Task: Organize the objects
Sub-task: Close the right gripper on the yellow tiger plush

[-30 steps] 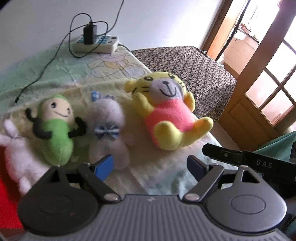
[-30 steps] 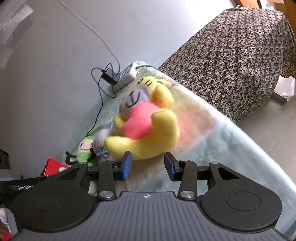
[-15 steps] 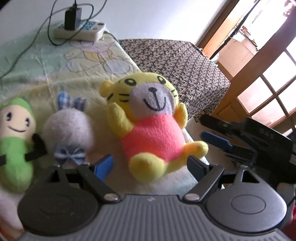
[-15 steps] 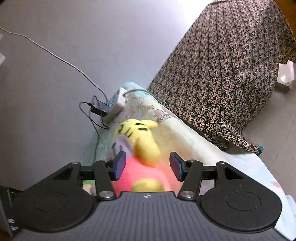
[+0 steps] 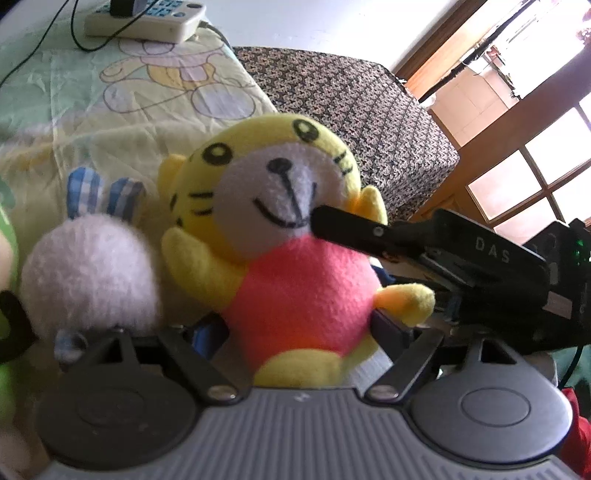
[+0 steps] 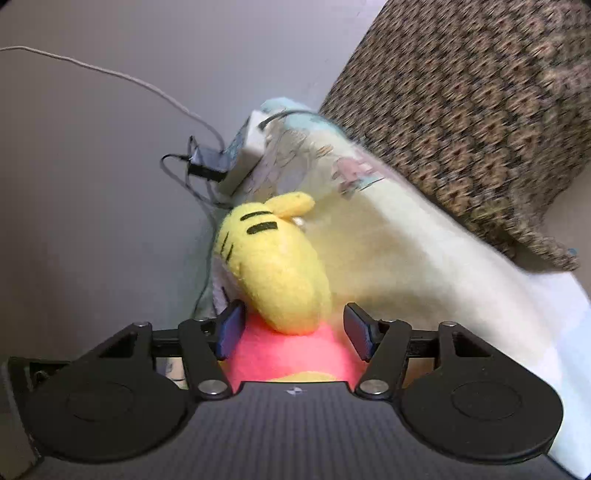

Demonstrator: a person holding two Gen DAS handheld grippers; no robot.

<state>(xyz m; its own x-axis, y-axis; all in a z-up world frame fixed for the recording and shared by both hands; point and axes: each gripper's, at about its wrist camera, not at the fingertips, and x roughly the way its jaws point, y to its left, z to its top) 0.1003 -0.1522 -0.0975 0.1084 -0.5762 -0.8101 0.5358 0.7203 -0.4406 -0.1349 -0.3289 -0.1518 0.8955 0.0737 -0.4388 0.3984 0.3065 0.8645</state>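
Note:
A yellow tiger plush in a pink shirt (image 5: 295, 280) lies on the pale cartoon-print cloth (image 5: 110, 96). My left gripper (image 5: 299, 328) is open, its jaws on either side of the plush's lower body. My right gripper (image 6: 293, 332) is open too, its jaws astride the pink body just under the yellow head (image 6: 277, 266). From the left wrist view the right gripper's black finger (image 5: 347, 229) lies across the plush's chin. A white fluffy bunny with blue checked ears (image 5: 92, 266) lies just left of the tiger. A green plush (image 5: 5, 295) shows at the far left edge.
A white power strip with a black charger and cables (image 5: 144, 18) sits at the back of the cloth by the wall. A table under a dark patterned cover (image 5: 351, 110) stands to the right. A wooden glass-paned door (image 5: 524, 158) is beyond it.
Both grippers have closed in on the tiger plush. It now sits between the left jaws and between the right jaws. The right gripper's finger has reached its chin.

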